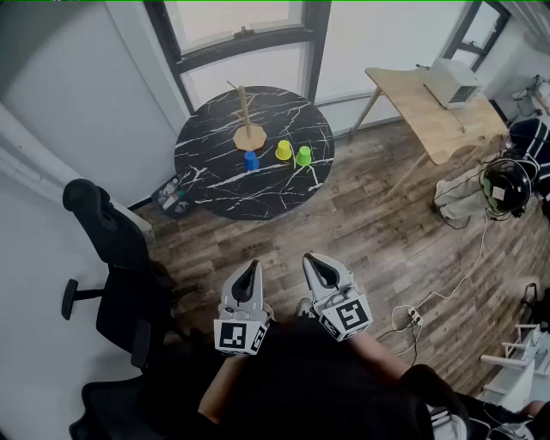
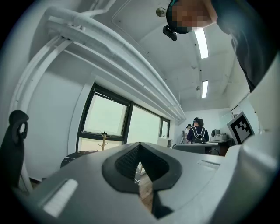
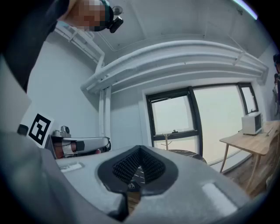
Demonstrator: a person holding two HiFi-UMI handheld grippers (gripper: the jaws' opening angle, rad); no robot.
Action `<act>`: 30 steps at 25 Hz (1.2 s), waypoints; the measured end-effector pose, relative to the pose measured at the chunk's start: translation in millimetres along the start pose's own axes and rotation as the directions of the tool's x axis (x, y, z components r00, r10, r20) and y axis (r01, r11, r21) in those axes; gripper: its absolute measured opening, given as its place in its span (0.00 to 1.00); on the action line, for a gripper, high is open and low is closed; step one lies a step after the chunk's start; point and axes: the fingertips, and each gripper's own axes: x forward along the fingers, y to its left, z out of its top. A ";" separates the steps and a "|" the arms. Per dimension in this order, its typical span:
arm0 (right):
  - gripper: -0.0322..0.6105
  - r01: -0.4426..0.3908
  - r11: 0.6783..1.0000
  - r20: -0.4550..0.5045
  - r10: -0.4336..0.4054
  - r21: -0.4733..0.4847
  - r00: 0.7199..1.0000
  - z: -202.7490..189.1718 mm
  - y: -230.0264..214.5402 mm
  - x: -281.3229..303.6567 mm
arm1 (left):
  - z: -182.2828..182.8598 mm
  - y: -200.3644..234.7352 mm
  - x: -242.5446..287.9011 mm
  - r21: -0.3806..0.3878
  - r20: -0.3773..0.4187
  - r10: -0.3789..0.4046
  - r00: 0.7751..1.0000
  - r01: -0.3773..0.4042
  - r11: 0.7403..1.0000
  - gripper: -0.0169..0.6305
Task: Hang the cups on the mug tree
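Indoors, marble table [image 1: 215, 176] holds mug tree [image 1: 249, 135].

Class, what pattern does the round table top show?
Table top: black, white marble veins; head view best.

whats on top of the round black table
On the table stand a mug tree and, near its base, a blue cup, a yellow cup and a green cup. What the cups cover cannot be seen.

Wood plank floor [image 1: 369, 223], white walls [image 1: 77, 94], dark-framed window [image 1: 258, 21], black office chair [image 1: 120, 253], wooden desk [image 1: 438, 116]
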 end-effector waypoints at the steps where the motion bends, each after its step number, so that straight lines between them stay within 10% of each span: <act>1: 0.05 0.000 1.000 -0.001 0.000 -0.001 1.000 -0.5 -0.2 0.4 | -0.2 0.5 0.3 0.000 0.001 0.000 1.000 0.000 1.000 0.03; 30: 0.05 0.055 0.998 0.004 -0.055 -0.005 0.998 -1.6 46.6 50.1 | 12.5 81.0 -43.9 0.000 0.018 0.005 1.000 -0.005 1.000 0.03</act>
